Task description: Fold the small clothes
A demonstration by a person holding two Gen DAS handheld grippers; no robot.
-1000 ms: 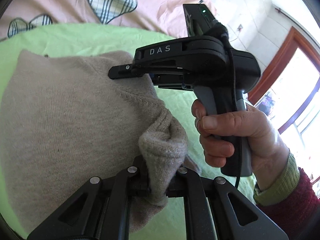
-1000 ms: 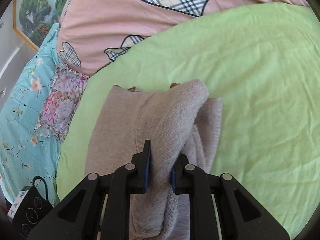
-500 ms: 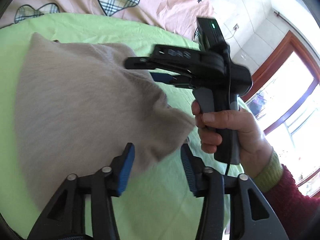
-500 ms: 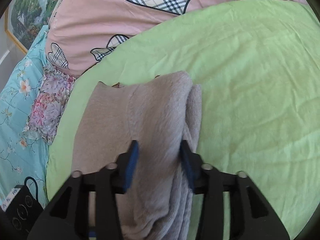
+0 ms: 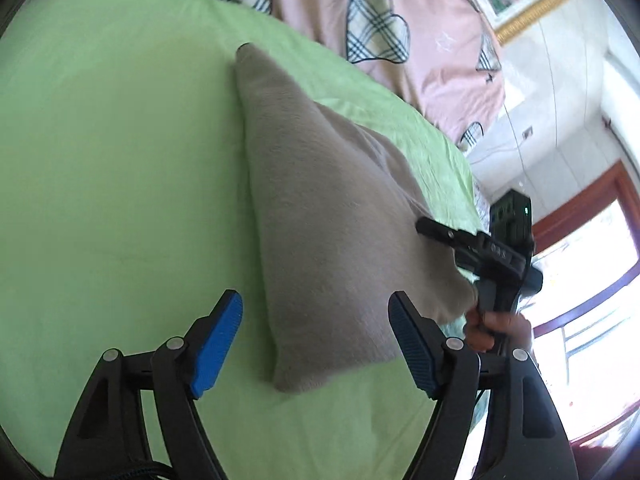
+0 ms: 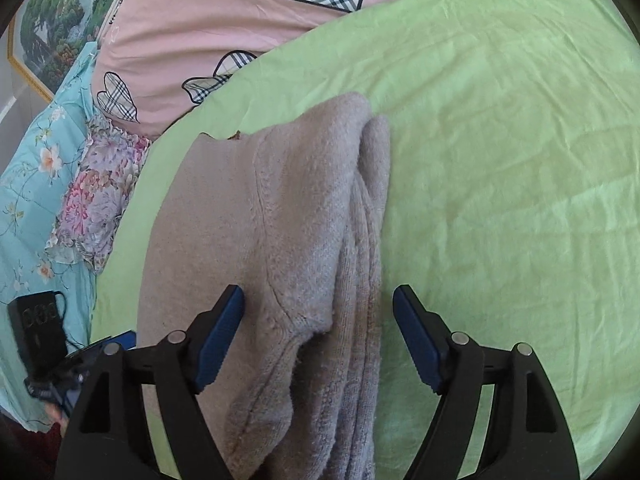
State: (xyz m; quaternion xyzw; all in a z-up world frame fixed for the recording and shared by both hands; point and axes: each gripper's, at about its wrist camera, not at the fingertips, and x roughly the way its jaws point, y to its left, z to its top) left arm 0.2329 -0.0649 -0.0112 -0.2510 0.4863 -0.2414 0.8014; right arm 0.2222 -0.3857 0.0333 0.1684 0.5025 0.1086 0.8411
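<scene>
A beige knit sweater (image 5: 340, 216) lies folded on the green sheet (image 5: 112, 168). In the left wrist view its near corner sits between the spread blue pads of my left gripper (image 5: 316, 344). The jaws are opening and the pads do not touch the cloth. In the right wrist view the sweater (image 6: 288, 216) shows a folded sleeve along its right side. My right gripper (image 6: 320, 336) straddles the sweater's near end. Its jaws are also opening, and the pads are clear of the knit. A hand (image 5: 496, 328) holds the right gripper (image 5: 444, 236) at the sweater's far edge.
A pink quilt with plaid hearts (image 6: 224, 28) lies beyond the green sheet. Floral bedding (image 6: 52, 184) is at the left, with a black box (image 6: 36, 324) on a cable. A window and a wooden frame (image 5: 592, 248) are at the right.
Both grippers have let go of the sweater and spread their jaws wide. The left gripper has swung away sideways, and the cloth has dropped flat onto the sheet.
</scene>
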